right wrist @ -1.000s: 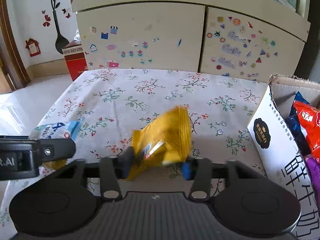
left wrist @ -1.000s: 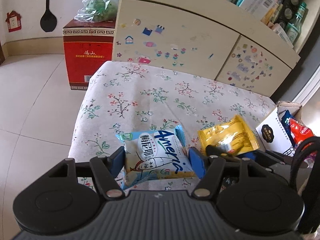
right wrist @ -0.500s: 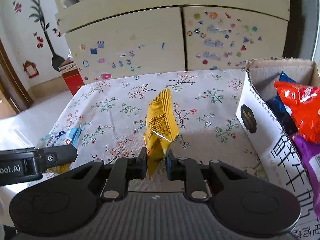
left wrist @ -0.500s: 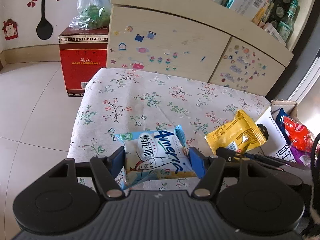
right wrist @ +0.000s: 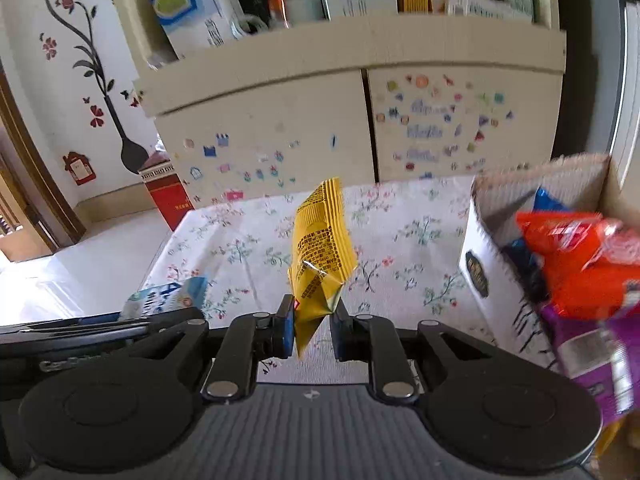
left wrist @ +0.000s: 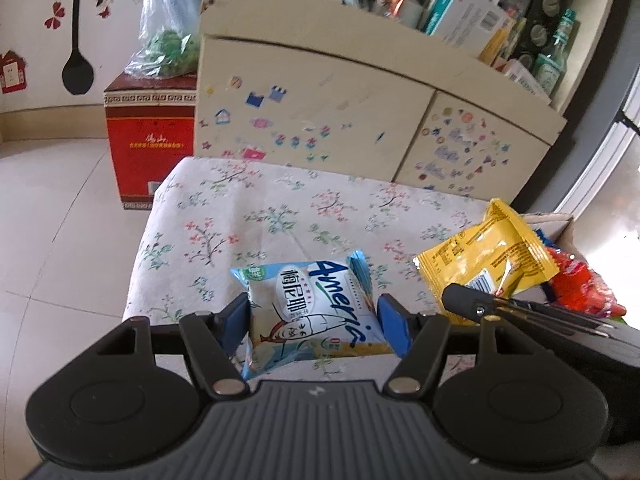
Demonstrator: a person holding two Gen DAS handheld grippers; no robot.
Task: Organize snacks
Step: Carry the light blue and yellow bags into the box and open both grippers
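Observation:
A blue-and-white snack packet (left wrist: 312, 312) lies on the flowered table (left wrist: 256, 216), between the fingers of my left gripper (left wrist: 314, 320), which stands open around it. My right gripper (right wrist: 313, 326) is shut on a yellow snack packet (right wrist: 320, 256) and holds it upright above the table; the packet also shows in the left wrist view (left wrist: 488, 264). A white cardboard box (right wrist: 492, 280) at the table's right holds red (right wrist: 580, 256), blue and purple snack bags.
A cream cabinet with stickers (left wrist: 320, 120) stands behind the table, its top shelf full of boxes and bottles. A red carton (left wrist: 152, 136) with a plastic bag of greens (left wrist: 168, 44) sits on the tiled floor at left.
My right gripper has closed on the yellow packet and lifted it off the table, toward the box. My left gripper stays around the blue-and-white packet.

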